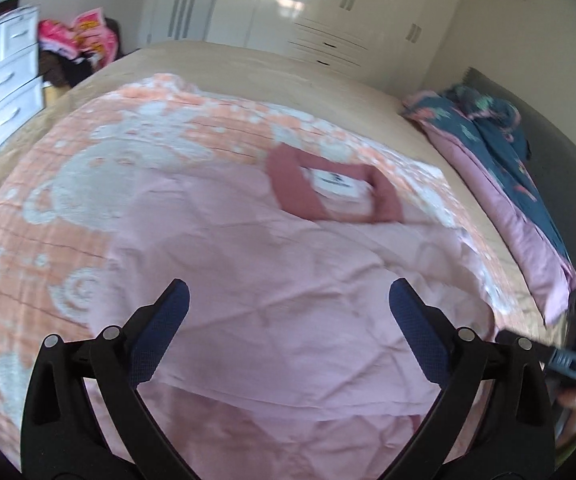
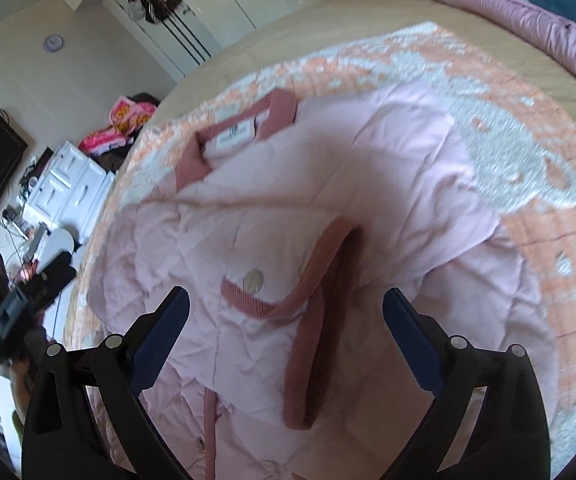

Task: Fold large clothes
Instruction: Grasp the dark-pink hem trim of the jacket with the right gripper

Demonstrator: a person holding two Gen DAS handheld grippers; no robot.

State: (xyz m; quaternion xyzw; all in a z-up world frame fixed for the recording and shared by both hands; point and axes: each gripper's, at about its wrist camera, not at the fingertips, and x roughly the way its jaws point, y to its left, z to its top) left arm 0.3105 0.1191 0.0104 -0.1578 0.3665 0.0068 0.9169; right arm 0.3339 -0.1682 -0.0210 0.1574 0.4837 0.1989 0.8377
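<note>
My left gripper and right gripper both hang released, nothing between their blue pads, over the pale pink quilted jacket spread on an orange-and-white patterned blanket. A folded navy-and-pink quilt crowds the bed's far side. Bare tan mattress lies beyond; everything is blurred.

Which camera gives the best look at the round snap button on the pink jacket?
The right wrist view: the snap button sits in plain sight on the pink jacket, just ahead of the open right gripper. The left wrist view shows the jacket's collar and back only, no button.
</note>
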